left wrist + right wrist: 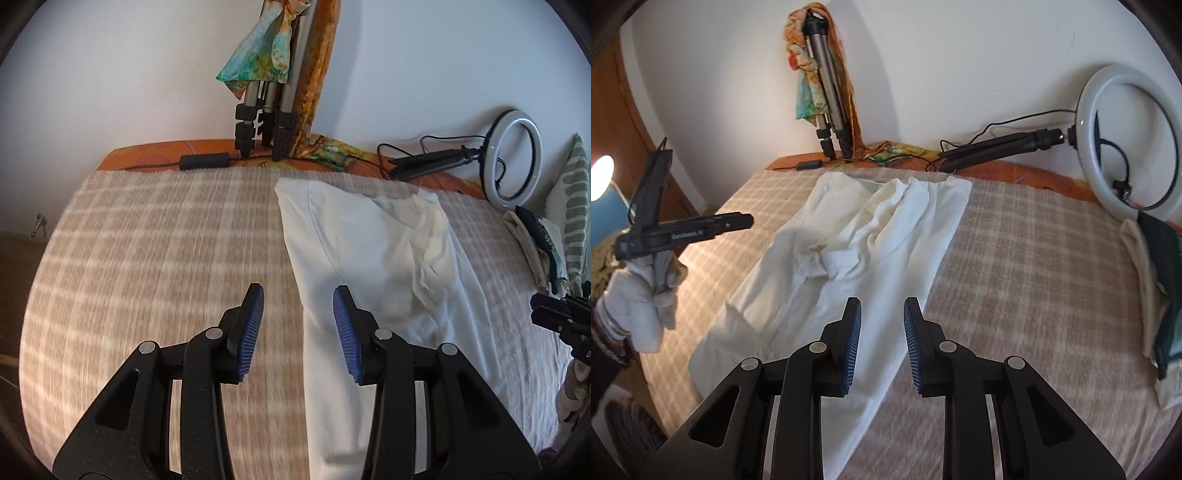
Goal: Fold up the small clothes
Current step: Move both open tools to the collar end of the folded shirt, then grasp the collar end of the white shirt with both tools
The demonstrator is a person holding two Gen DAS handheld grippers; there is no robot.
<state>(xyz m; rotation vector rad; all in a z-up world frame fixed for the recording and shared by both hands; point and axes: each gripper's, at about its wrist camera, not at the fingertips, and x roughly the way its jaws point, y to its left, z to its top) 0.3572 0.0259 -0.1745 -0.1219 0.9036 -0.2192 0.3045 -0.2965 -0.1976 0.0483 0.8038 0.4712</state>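
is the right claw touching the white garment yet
Cannot tell: in the right wrist view the open right claw overlaps the white garment, but neither contact nor gap shows.

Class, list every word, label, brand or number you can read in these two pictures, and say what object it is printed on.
"GenRobot.AI", or something close to it: small white lettering on the black body of the left claw, seen from the right wrist view; it is blurred, so the reading is unsure.
No other text is readable: none on the white garment, the ring light or the tripod.

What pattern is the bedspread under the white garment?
Beige-and-cream plaid bedspread; clearest in the right wrist view.
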